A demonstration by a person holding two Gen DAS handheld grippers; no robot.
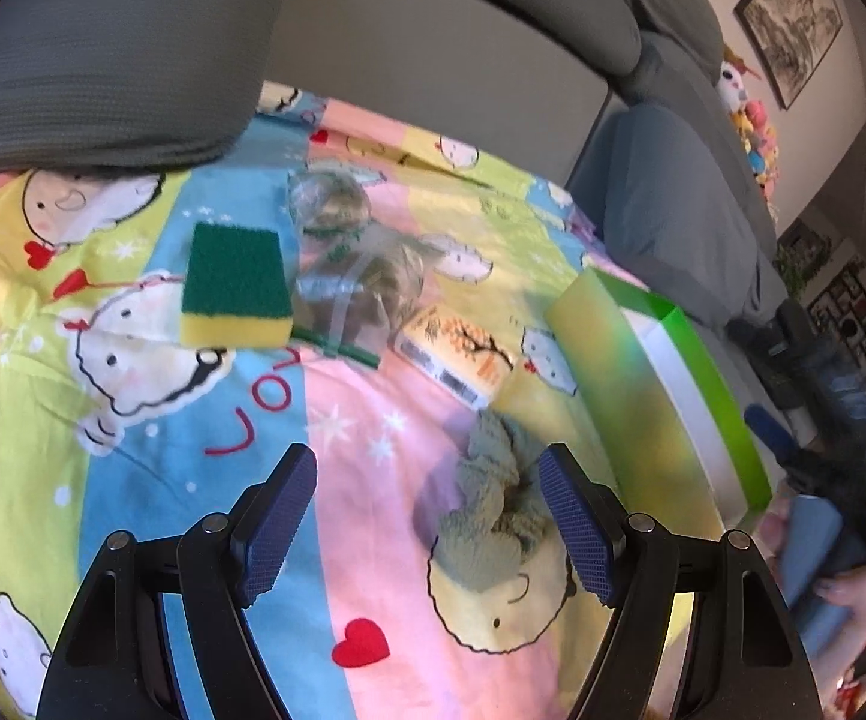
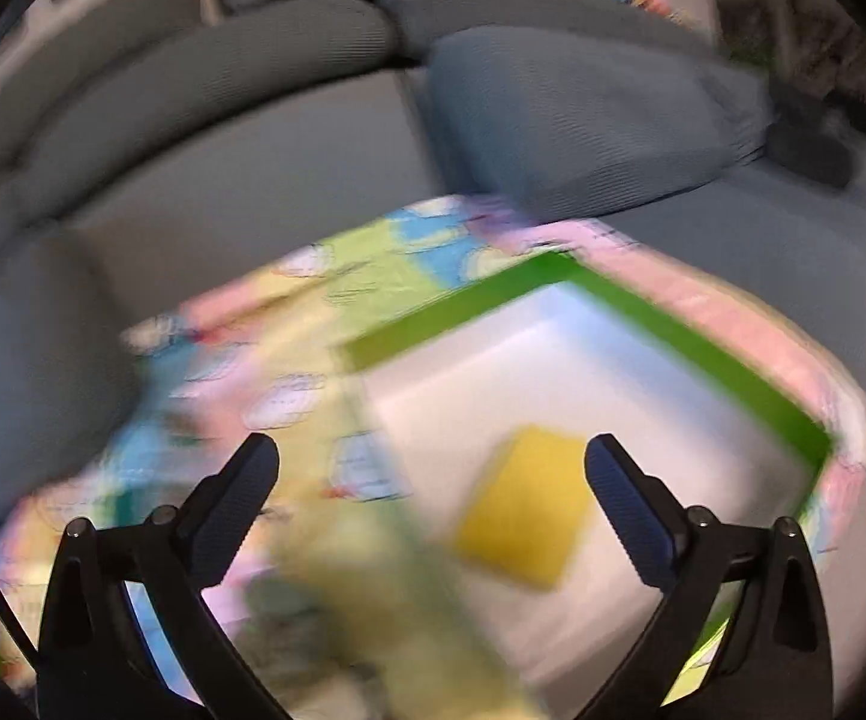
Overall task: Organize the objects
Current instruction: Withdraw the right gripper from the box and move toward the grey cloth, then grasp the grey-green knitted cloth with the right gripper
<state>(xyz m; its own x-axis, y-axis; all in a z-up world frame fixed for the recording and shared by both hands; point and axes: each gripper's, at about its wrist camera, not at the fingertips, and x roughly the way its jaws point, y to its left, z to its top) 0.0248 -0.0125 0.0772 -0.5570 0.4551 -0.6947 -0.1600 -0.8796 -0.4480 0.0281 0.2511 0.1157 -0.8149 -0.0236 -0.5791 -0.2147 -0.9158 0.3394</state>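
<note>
Left gripper (image 1: 427,516) fingers apart, nothing clamped, hovering over the cartoon-print bedsheet (image 1: 133,360). A crumpled grey-green cloth (image 1: 493,516) lies on the sheet between the two fingers, closer to the right-hand pad and partly behind it; contact cannot be told. Well beyond the fingers: a green-and-yellow sponge (image 1: 235,288), green scouring side up, with a clear plastic bag of roundish items (image 1: 349,264) just beside it on the right, then a small printed box (image 1: 457,360). To the right of the cloth stands a green-rimmed white box (image 1: 697,360) with a yellow-green flap (image 1: 607,348) raised toward the camera. Grey sofa cushions (image 1: 103,60) behind.

Right gripper (image 2: 433,480) fingers spread wide, empty; view heavily motion-blurred. It looks down into the green-rimmed white box (image 2: 703,354). A yellow sponge-like block (image 2: 523,510) lies on the box's white floor, seen between the fingers but below them, nearer the right-hand finger, not gripped. The bedsheet (image 2: 313,300) lies around the box.
</note>
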